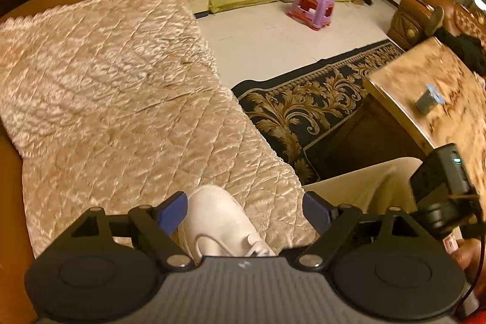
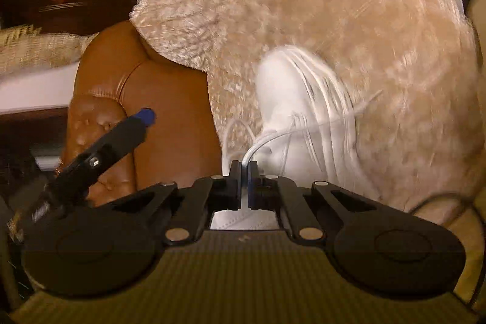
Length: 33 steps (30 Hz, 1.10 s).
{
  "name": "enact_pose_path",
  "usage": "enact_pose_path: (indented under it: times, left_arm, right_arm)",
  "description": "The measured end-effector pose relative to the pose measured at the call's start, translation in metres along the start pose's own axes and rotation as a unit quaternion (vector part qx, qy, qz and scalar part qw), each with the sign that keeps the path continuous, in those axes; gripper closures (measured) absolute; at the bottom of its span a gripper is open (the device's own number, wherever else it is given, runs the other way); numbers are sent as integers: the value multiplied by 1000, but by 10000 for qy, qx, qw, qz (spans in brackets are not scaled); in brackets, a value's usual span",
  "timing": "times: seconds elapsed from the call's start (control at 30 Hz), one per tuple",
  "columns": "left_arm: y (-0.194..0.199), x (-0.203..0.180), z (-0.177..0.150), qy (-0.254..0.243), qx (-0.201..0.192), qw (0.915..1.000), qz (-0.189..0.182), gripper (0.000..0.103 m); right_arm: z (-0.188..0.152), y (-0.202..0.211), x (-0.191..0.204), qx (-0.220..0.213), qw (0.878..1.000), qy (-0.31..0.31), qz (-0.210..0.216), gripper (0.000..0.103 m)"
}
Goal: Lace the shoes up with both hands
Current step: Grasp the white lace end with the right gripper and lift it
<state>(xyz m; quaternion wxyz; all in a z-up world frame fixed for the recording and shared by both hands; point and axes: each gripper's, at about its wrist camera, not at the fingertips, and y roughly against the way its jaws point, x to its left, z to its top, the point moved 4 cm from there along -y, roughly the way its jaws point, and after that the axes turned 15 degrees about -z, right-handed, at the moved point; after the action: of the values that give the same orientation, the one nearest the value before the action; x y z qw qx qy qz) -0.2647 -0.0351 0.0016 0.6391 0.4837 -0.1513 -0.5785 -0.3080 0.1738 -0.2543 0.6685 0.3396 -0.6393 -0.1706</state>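
Right claw point(image 2: 244, 169) clenched on a white lace point(image 2: 273, 137) that runs to the white shoe point(image 2: 303, 117); left claw point(image 1: 244, 207) released, fingers wide apart above the shoe's toe point(image 1: 217, 217); shoe lies on a quilted beige cover point(image 1: 115, 87) over a brown leather sofa point(image 2: 145, 99), near the cover's front edge; open cover beyond the toe; right-wrist view blurred; patterned rug point(image 1: 303, 114), tiled floor, purple stool point(image 1: 311, 6) further out.
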Motion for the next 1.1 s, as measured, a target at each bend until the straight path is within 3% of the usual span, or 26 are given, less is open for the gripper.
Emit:
enact_pose_path:
  times: [0.17, 0.37, 0.6, 0.7, 0.8, 0.87, 1.0, 1.1]
  left_arm:
    - [-1, 6, -14, 183, 51, 9998, 27, 16]
    - [9, 19, -18, 415, -100, 9990, 96, 16]
    - [23, 26, -11, 423, -332, 9984, 181, 15]
    - [24, 24, -9, 413, -373, 9984, 128, 15]
    - [24, 21, -7, 382, -416, 9984, 29, 15]
    - [24, 19, -6, 361, -444, 9984, -37, 15]
    - [26, 13, -2, 324, -513, 9980, -158, 15]
    - [28, 9, 0, 346, -562, 9975, -250, 15]
  right_arm:
    - [24, 55, 6, -1319, 9911, 139, 85, 98]
    - [61, 134, -5, -2375, 9693, -325, 551, 98]
    - [74, 221, 0, -3529, 9305, -426, 883, 98]
    - [77, 251, 8, -3929, 9156, -248, 821, 98]
    - [76, 260, 14, -4042, 9123, -13, 655, 98]
    - [75, 251, 18, -3880, 9194, 149, 624, 98]
    - [69, 216, 33, -3188, 9435, 759, 483, 98]
    - [54, 184, 47, -2753, 9489, 1544, 49, 98]
